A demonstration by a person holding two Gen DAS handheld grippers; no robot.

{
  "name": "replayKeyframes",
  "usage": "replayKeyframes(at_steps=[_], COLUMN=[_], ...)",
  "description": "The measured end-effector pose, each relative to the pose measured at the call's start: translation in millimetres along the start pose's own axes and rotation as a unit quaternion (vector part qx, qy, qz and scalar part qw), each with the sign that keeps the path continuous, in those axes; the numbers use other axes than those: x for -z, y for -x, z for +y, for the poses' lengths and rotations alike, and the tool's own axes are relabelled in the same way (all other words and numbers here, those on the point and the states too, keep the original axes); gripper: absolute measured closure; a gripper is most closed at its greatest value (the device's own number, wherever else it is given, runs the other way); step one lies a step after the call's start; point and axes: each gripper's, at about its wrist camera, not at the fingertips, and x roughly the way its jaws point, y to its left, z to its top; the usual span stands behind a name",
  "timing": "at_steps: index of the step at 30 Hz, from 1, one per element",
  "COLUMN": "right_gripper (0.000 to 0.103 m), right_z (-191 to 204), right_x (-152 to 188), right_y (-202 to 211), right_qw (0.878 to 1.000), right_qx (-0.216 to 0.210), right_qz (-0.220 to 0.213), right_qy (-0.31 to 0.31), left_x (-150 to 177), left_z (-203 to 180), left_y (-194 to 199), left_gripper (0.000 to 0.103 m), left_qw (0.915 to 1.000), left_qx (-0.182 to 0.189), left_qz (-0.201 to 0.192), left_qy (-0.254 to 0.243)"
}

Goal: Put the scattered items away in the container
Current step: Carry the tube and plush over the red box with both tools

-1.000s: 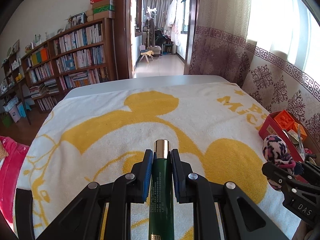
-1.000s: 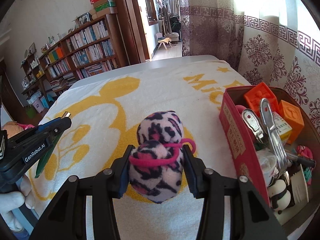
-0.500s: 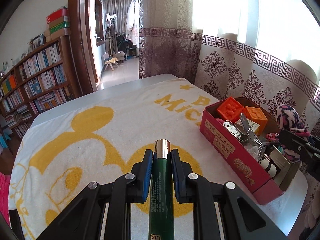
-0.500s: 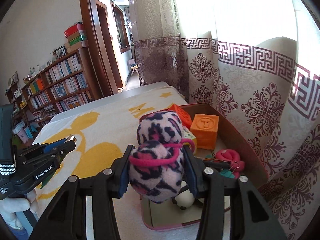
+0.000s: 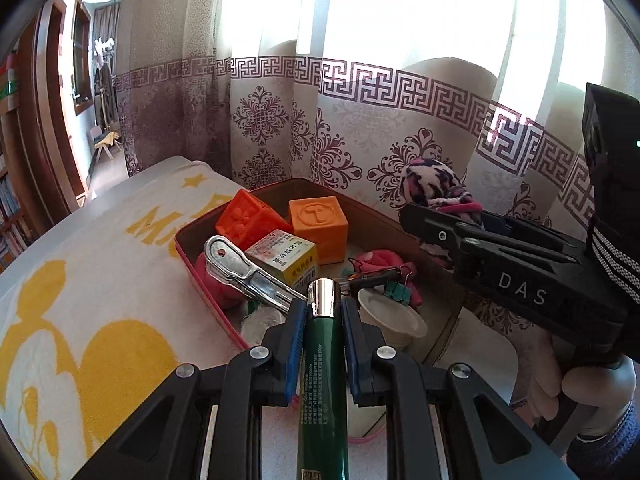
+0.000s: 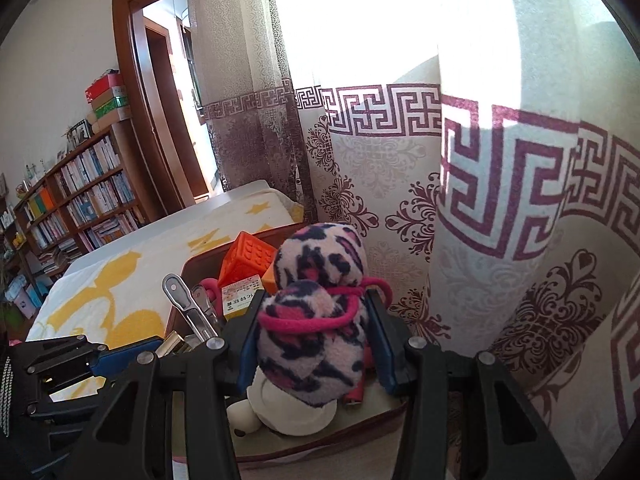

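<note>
My left gripper [image 5: 323, 312] is shut on a dark green tube with a gold cap [image 5: 323, 364], held over the near edge of the red box [image 5: 208, 280]. My right gripper [image 6: 314, 312] is shut on a pink and black spotted plush bundle tied with a pink cord [image 6: 316, 316], held above the box's right part. In the left wrist view that plush bundle [image 5: 434, 184] and the right gripper [image 5: 440, 220] hang over the box's far right side. The box holds two orange cubes [image 5: 318, 220], a small carton, a metal clip [image 5: 240, 272], a white cup [image 5: 390, 314] and pink items.
The box stands at the right end of a table under a white and yellow towel [image 5: 80, 300]. A patterned curtain [image 5: 360, 120] hangs close behind the box. A bookshelf [image 6: 76, 196] and a doorway lie far left. A gloved hand [image 5: 580, 384] holds the right gripper.
Both grippers have swung to the right from over the towel to above the red box, each keeping its item. The curtain now fills the background.
</note>
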Motion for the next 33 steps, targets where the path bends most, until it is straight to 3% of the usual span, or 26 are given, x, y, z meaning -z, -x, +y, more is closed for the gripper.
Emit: replayKeyframes(at_steps=[4, 6, 8, 11, 15, 22, 26, 33], right_gripper=[0.052, 0.052, 0.051, 0.051, 0.048, 0.039, 0.037, 0.035], right_z=[-1.9, -3.0, -2.8, -1.9, 3.6, 23.7, 24.3, 27.3], right_x=[0.4, -1.2, -2.2, -2.7, -3.7, -0.4, 3.4, 17.9], right_y=[-5.1, -7.7, -11.0, -18.3, -23.4, -29.3, -24.9, -12.1], right_qw=[1.000, 1.000, 1.000, 1.000, 0.999, 0.997, 0.996, 0.996], right_qx=[-0.013, -0.019, -0.022, -0.022, -0.037, -0.056, -0.074, -0.041], right_qz=[0.005, 0.007, 0.011, 0.020, 0.030, 0.046, 0.052, 0.064], right_qy=[-0.004, -0.003, 0.000, 0.002, 0.008, 0.030, 0.025, 0.048], left_x=[2.6, 4.8, 6.2, 7.2, 14.0, 25.5, 33.0, 41.9], left_z=[-9.2, -7.8, -3.3, 5.8, 17.4, 39.3, 43.4, 50.1], left_y=[-10.7, -9.2, -2.5, 7.0, 19.4, 26.6, 31.3, 38.6], left_gripper=[0.079, 0.036, 0.026, 0.026, 0.026, 0.026, 0.005, 0.004], left_qw=[0.9997, 0.9998, 0.9998, 0.9995, 0.9983, 0.9946, 0.9910, 0.9885], left_qx=[0.019, 0.018, 0.014, 0.006, -0.038, -0.086, -0.117, -0.129], left_qz=[0.010, 0.004, -0.011, -0.024, -0.039, -0.033, -0.037, -0.041], left_qy=[-0.011, -0.006, 0.006, 0.021, 0.022, 0.048, 0.053, 0.067])
